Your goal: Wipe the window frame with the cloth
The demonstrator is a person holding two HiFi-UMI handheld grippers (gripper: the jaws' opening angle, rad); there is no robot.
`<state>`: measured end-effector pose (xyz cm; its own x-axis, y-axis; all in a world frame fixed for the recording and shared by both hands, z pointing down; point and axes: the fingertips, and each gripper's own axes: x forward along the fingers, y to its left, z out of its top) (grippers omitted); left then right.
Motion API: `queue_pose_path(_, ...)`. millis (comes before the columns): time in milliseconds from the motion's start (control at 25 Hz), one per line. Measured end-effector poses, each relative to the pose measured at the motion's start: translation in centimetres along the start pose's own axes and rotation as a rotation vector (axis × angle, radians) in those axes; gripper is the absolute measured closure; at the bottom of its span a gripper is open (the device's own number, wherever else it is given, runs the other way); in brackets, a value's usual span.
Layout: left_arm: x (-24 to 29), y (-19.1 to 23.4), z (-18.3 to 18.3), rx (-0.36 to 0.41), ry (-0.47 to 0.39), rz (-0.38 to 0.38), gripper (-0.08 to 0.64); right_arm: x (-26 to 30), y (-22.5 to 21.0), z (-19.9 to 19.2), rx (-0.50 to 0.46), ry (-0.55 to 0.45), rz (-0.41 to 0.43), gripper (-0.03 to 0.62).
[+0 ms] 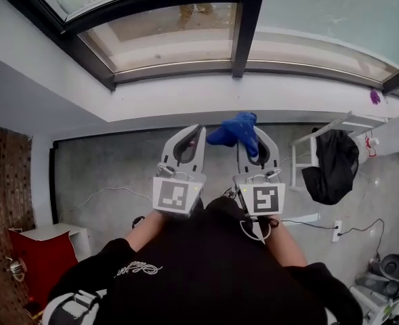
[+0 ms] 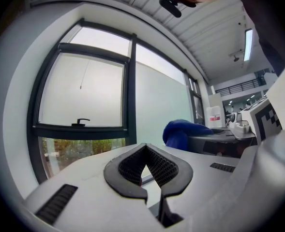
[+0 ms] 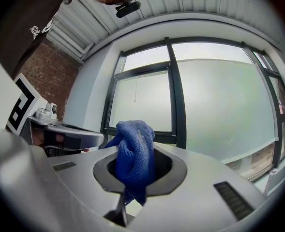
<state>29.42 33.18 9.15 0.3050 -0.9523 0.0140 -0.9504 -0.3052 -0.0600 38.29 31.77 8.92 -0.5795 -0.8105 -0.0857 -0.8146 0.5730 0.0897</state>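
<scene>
**Head view, with both gripper views.** Nearest the onlooker, the person's forearms (image 1: 148, 230) reach forward from a black top, one gripper in each hand. The two are held side by side, just apart, with their marker cubes (image 1: 179, 196) facing up.

The left gripper (image 2: 145, 151) has its jaws drawn together with nothing between them. It carries no tool and seems to ride alongside only as the idle partner. The right gripper (image 1: 255, 146) is clamped on the blue cloth (image 3: 135, 153). The cloth is pinched at its lower part, so a bunched, knotted wad stands proud of the jaw tips. This hold probably serves to bring soft fabric, not hard jaw, against the surface to be wiped. In the head view the wad leans toward the left gripper.

Beyond the tips lies the white sill (image 1: 206, 93), and past it the dark window frame (image 3: 176, 105). The frame has an upright mullion, a horizontal bar and a small handle (image 2: 82, 122) on the left sash.

The cloth is poised short of the frame, with open space between them. By this reading, wiping has not yet begun, and the next move calls for carrying the wad forward onto the dark bar.
</scene>
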Motion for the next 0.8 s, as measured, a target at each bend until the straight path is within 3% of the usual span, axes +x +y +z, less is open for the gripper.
queue_pose_path(280,-2.7,4.7,-0.9,-0.039,-0.026,0.006,0.555,2.7,6.5,0.1,-0.025,-0.018,0.041,0.566)
queue_pose_path(800,-2.7,5.7,-1.4,-0.055,-0.034,-0.02,0.555,3.9,7.3,1.4,-0.065,-0.028,0.006,0.566)
